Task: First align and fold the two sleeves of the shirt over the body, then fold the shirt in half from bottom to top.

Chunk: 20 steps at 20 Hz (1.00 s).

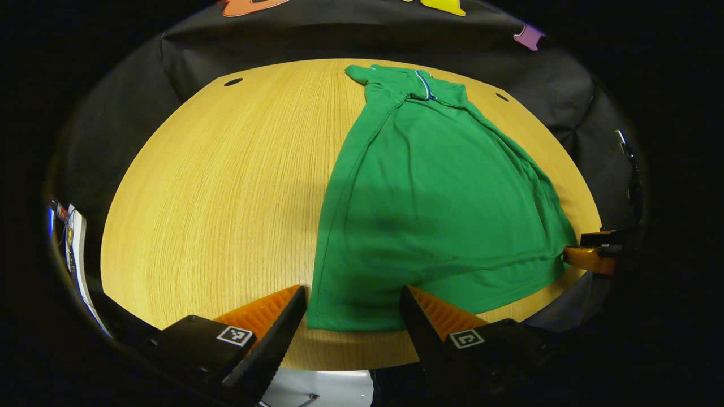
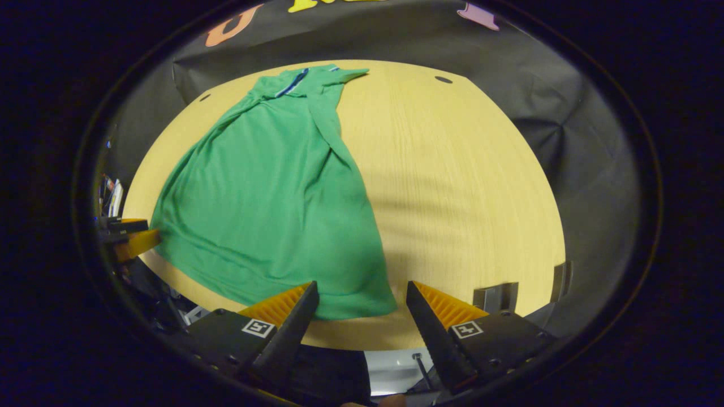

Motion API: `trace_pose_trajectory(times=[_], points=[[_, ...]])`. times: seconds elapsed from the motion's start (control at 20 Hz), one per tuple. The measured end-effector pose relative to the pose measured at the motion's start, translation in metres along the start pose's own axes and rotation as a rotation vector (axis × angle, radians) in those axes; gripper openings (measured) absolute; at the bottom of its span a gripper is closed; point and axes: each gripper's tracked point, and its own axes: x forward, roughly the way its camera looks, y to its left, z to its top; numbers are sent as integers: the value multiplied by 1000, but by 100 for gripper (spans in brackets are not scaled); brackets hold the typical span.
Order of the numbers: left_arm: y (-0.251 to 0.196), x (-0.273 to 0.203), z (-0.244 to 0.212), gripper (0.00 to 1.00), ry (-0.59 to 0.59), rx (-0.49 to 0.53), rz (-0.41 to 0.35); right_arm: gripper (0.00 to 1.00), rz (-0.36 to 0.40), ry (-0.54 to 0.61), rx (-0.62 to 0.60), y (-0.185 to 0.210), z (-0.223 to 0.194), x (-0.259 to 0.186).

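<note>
Sleeves folded in, shirt [image 1: 430, 198] flat on the bench [image 1: 226, 198] with hem nearest, so with left gripper [image 1: 353, 322] and right gripper [image 2: 362, 314] fingers wide at the hem corners, pinch both corners together and carry evenly to collar

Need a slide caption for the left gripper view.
Open left gripper at the hem of a green shirt with sleeves folded in, on a wooden table.

Green shirt [image 1: 435, 198] between open claw [image 1: 353, 299]

Green shirt [image 1: 430, 203] lies flat on the table, sleeves folded in.
</note>
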Motion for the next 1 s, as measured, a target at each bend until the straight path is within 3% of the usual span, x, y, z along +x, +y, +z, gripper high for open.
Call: trace_pose_trajectory(times=[0.05,0.1,0.25,0.35,0.4,0.45,0.5,0.6,0.65,0.7,0.75,1.0], points=[[1,-2,-1,100,7,1,12,97,11,-6,14,3,2,2],[2,-1,0,100,5,12,13,92,18,-3,10,2,2,2],[3,-2,-2,100,18,10,28,93,33,-3,25,4,-1,3],[-1,-4,-4,97,35,8,27,80,38,3,27,7,-2,2],[-2,-4,-6,93,45,16,22,61,46,8,18,11,-2,1],[-3,-5,-7,82,57,20,18,53,55,7,4,15,-2,2],[-4,-5,-8,77,66,15,15,38,71,6,-5,20,-2,2],[-9,-7,-8,53,71,-5,5,13,73,-1,-11,21,-3,1],[-13,-7,-8,34,70,-11,-13,8,75,-1,-11,21,-2,1],[-14,-7,-9,23,72,-20,-23,9,82,-1,0,25,-2,0],[-18,-7,-11,11,85,-27,-45,1,87,4,14,25,-3,0],[-24,-15,6,7,22,-55,-103,0,114,-56,32,23,15,-19]])
